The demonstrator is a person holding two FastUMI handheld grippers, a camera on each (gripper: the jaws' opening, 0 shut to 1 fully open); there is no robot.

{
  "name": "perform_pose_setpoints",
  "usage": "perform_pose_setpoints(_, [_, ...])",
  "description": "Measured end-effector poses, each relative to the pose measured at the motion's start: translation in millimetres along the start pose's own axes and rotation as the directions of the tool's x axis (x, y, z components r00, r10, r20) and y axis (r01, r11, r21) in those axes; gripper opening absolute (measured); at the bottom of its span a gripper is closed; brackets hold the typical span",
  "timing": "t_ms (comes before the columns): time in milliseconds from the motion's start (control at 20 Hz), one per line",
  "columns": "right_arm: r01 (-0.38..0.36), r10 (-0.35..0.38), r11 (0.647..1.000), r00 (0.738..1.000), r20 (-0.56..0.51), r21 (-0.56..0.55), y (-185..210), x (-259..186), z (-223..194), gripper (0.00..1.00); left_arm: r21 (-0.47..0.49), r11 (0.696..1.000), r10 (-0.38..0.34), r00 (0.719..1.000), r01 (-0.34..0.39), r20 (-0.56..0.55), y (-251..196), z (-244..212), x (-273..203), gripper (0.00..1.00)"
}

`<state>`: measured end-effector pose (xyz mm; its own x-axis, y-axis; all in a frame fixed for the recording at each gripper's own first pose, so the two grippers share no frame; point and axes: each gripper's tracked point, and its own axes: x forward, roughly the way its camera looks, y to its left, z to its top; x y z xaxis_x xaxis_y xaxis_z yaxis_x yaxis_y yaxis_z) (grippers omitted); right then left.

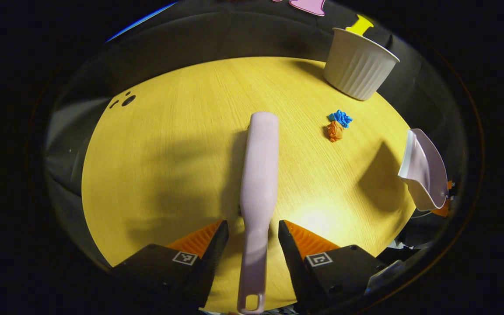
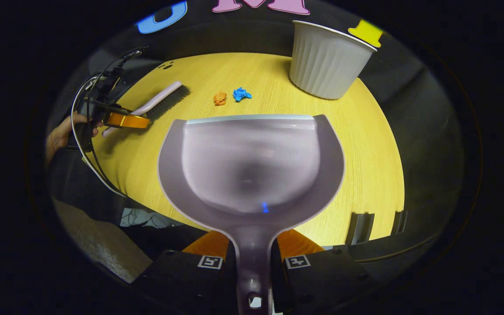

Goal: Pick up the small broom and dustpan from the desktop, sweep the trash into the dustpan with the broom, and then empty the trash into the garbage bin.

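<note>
Straddling the broom [image 1: 258, 175] handle, my left gripper [image 1: 252, 238] has its fingers spread, not yet touching; the handle's long axis runs straight ahead. My right gripper [image 2: 252, 256] clamps the dustpan [image 2: 252, 166], trash [image 2: 230, 96] beyond its lip, left of the bin [image 2: 328, 61].

Round yellow wooden table [image 2: 365, 144] with things on it.
A white ribbed plastic bin [image 2: 326, 61] stands near its far edge; a crumpled blue paper scrap [image 2: 241, 94] and an orange one [image 2: 220, 98] lie left of the bin.
</note>
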<state>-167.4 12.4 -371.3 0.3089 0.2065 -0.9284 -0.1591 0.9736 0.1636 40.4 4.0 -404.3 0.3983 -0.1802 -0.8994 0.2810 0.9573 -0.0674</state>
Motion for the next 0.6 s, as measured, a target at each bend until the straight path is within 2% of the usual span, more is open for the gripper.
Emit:
perform_pose_setpoints(100, [0.000,0.000,1.000,1.000,-0.003,0.004,-0.2,2.2,4.5,0.37,-0.004,1.000,-0.008,1.000,0.008,-0.019,-2.2,-0.9,6.3,0.72])
perform_pose_setpoints(200, [-0.004,0.004,1.000,1.000,-0.005,0.000,-0.2,3.9,11.3,0.37,0.013,0.999,0.029,0.999,-0.029,-0.014,3.7,0.7,11.6,0.54])
perform_pose_setpoints(250, [-0.009,0.009,1.000,1.000,-0.007,-0.006,-0.2,4.9,13.9,0.37,0.020,0.999,0.036,0.999,-0.036,-0.012,3.6,1.1,12.8,0.38])
perform_pose_setpoints(350, [-0.026,0.025,0.999,0.999,-0.044,-0.040,-0.8,6.6,18.0,0.37,0.025,0.999,0.042,0.999,-0.042,0.015,4.7,6.9,6.5,0.29])
perform_pose_setpoints(450, [-0.058,0.051,0.997,0.992,-0.116,-0.056,3.2,4.3,20.9,0.37,0.078,0.995,0.064,0.995,-0.070,0.077,2.9,25.2,-2.6,0.27])
perform_pose_setpoints(500, [-0.089,0.078,0.993,0.988,-0.134,-0.074,6.3,6.9,29.0,0.37,0.117,0.991,0.050,0.994,-0.062,0.102,-6.3,38.0,-9.4,0.27])
perform_pose_setpoints(550, [-0.103,0.088,0.991,0.984,-0.152,-0.089,6.4,8.5,31.0,0.37,0.133,0.990,0.040,0.993,-0.055,0.113,-12.4,47.8,-11.1,0.25])
perform_pose_setpoints(600, [-0.110,0.083,0.986,0.976,-0.200,-0.124,1.9,13.4,32.3,0.37,0.147,0.988,0.018,0.992,-0.037,0.129,-25.9,63.6,-8.3,0.27])
